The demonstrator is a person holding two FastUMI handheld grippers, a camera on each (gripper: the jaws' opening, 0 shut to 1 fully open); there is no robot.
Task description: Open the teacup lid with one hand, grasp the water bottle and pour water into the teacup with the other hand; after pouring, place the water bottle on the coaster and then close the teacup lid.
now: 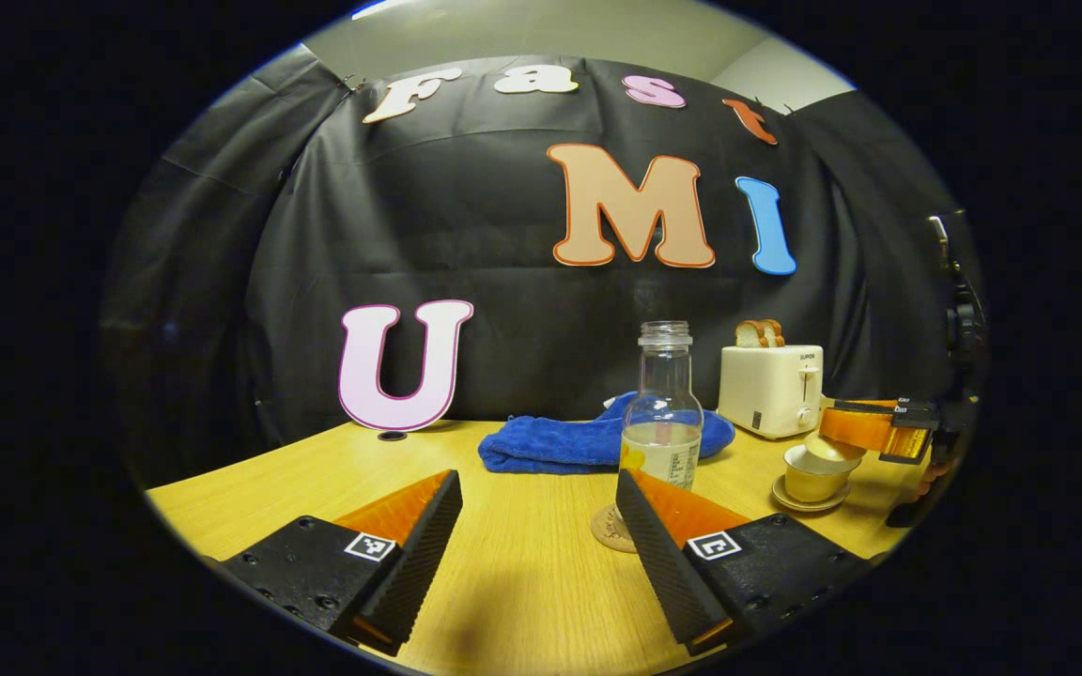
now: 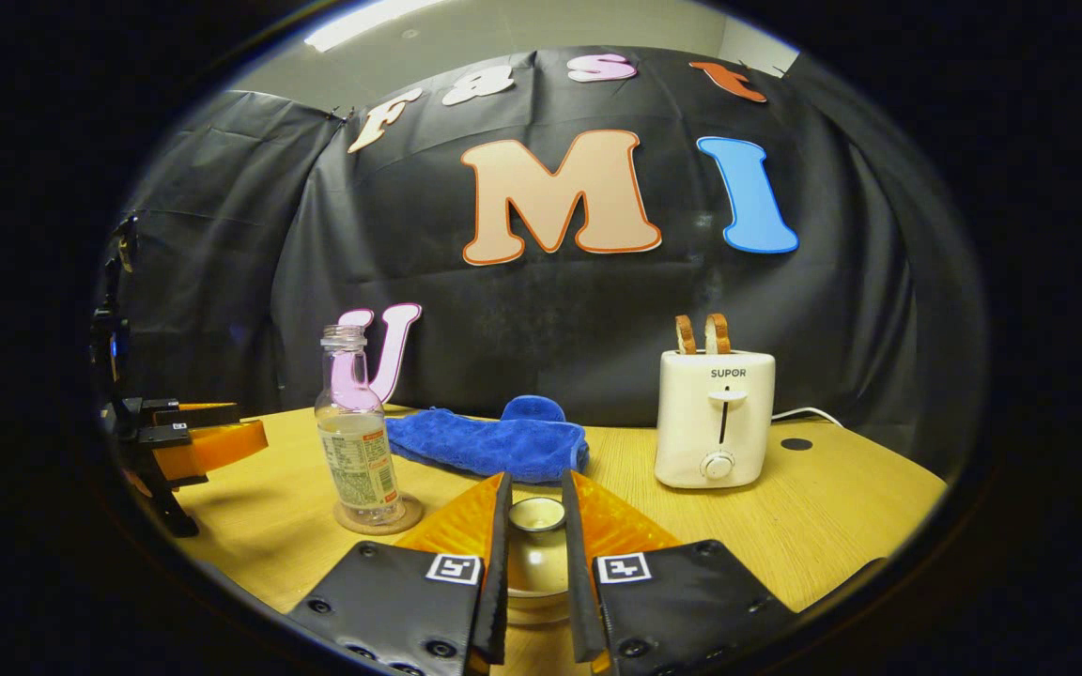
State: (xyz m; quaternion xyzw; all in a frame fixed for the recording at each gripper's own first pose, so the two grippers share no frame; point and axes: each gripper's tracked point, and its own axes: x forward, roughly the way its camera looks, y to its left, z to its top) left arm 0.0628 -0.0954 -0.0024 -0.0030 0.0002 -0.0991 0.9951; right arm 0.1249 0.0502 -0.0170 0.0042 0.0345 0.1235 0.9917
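Wooden table (image 2: 842,526) — one water bottle (image 2: 356,451) on one coaster (image 2: 378,517), left gripper (image 1: 541,526) fingers apart, right gripper (image 2: 536,545) clamped on teacup lid (image 2: 537,513)

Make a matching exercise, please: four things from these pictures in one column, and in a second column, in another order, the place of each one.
Things:
1. water bottle
2. teacup lid
3. bread slices
4. blue towel

Places:
A. in the slots of the white toaster
B. lying on the table near the back wall, behind the bottle and the cup
C. standing on the round coaster
D. its knob between the fingers of the right tool

Pairs: 1-C, 2-D, 3-A, 4-B
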